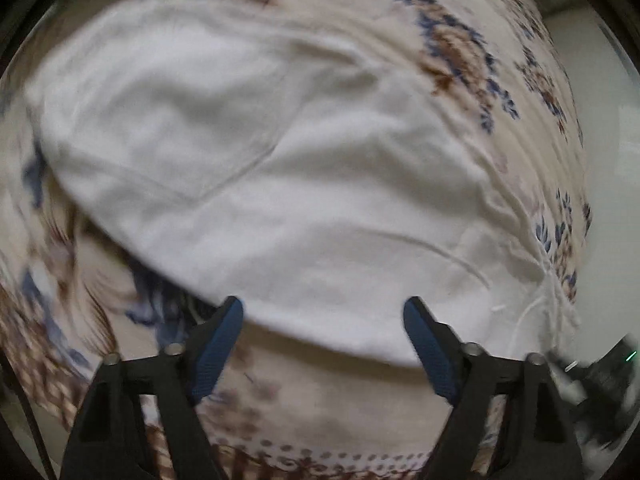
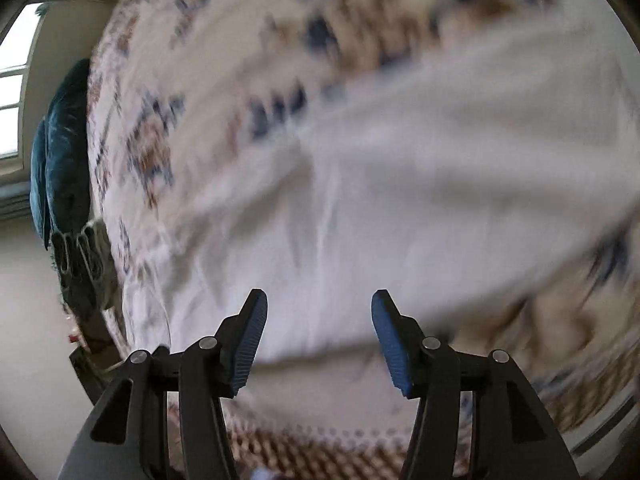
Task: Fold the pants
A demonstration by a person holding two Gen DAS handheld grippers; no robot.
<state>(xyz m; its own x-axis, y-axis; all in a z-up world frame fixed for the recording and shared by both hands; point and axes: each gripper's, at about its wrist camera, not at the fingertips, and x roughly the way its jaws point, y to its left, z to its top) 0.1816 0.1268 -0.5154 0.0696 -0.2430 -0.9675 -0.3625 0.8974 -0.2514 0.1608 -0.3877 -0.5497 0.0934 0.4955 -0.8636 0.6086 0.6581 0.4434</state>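
Both views blurred. White pants (image 1: 248, 152) lie spread on a flowered sheet (image 1: 460, 48) under and ahead of both my grippers. My left gripper (image 1: 323, 312) has its jaws spread, nothing between the blue pads (image 1: 218, 348); the near folded edge of the pants runs just past its fingertips, not pinched. My right gripper (image 2: 319, 304) is also spread apart and empty, tips over the pants' near edge, white cloth filling the view ahead. Dark teal cloth (image 2: 64, 152) sits beyond the sheet's left edge in the right view.
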